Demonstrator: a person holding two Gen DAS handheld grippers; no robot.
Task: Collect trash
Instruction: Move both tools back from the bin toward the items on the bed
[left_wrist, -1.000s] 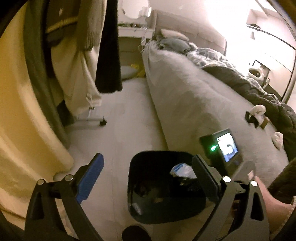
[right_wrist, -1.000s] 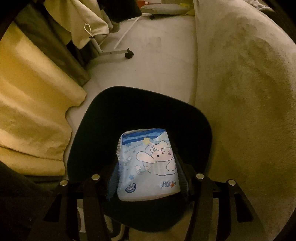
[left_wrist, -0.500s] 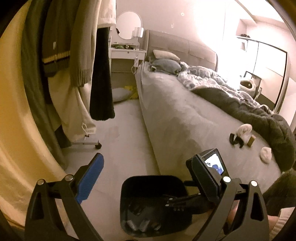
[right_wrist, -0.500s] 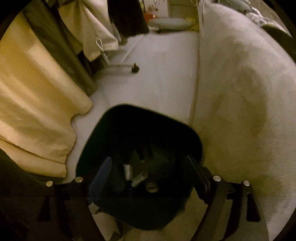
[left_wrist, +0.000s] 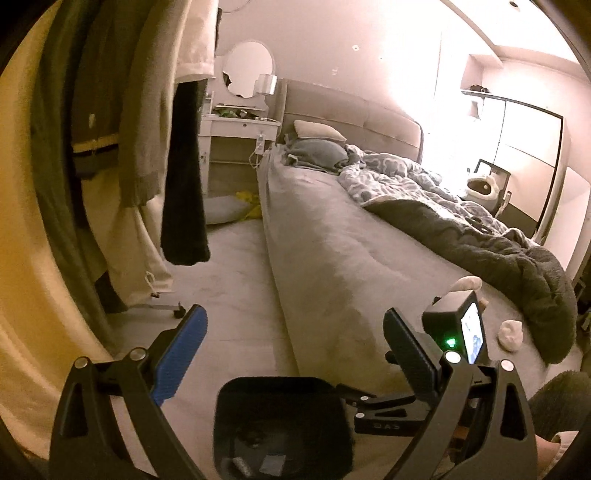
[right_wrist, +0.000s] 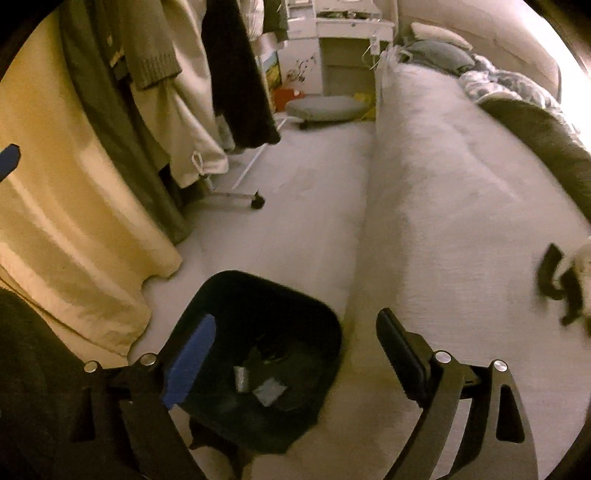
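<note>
from the left wrist view, the left gripper (left_wrist: 295, 350) has its fingers spread wide, the blue pad (left_wrist: 181, 354) on one side and the dark pad (left_wrist: 410, 354) on the other, with nothing between them. below and between them stands the black trash bin (left_wrist: 280, 424) on the pale floor (left_wrist: 229, 266), close against the side of the bed (left_wrist: 332, 236). a few scraps of trash (left_wrist: 271, 463) lie at its bottom. the right gripper (left_wrist: 388, 406) reaches in from the right, just beside the bin's rim, its little lit screen (left_wrist: 472, 336) glowing. on the bed farther off sits a crumpled white wad (left_wrist: 511, 334), near the dark blanket (left_wrist: 498, 251). clothes (left_wrist: 147, 129) hang at the left.

from the right wrist view, the right gripper (right_wrist: 295, 350) stands with its fingers well apart; they have just been opening, and nothing is between them. the trash bin (right_wrist: 258, 302) sits under the blue finger (right_wrist: 192, 354), and pale wrappers (right_wrist: 271, 391) lie inside it. the yellow curtain (right_wrist: 74, 240) hangs beside the bin. a dark, blurred object (right_wrist: 554, 273) lies on the bed (right_wrist: 443, 203) at the right edge; what it is i cannot tell.
</note>
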